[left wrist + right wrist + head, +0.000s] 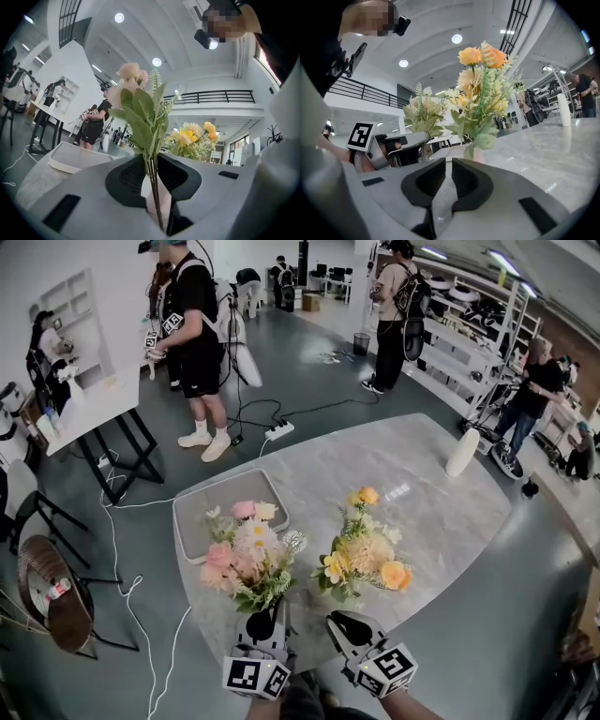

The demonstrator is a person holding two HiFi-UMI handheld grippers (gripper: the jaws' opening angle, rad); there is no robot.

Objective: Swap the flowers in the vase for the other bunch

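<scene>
A pink and white bunch (246, 554) stands upright over the near part of the marble table (422, 493). My left gripper (267, 617) is shut on its green stems (152, 187), with the blooms (131, 75) rising above the jaws. To its right the yellow and orange bunch (366, 557) stands upright by itself. In the right gripper view a small pale vase (470, 152) shows under its leaves. My right gripper (345, 626) sits just in front of that bunch, its jaws nearly together (451, 180) with nothing between them.
A white tray (192, 512) lies on the table's left side behind the pink bunch. A tall white bottle (462, 452) stands at the far right edge. Several people stand on the floor beyond; a power strip (279, 430) and cables lie there.
</scene>
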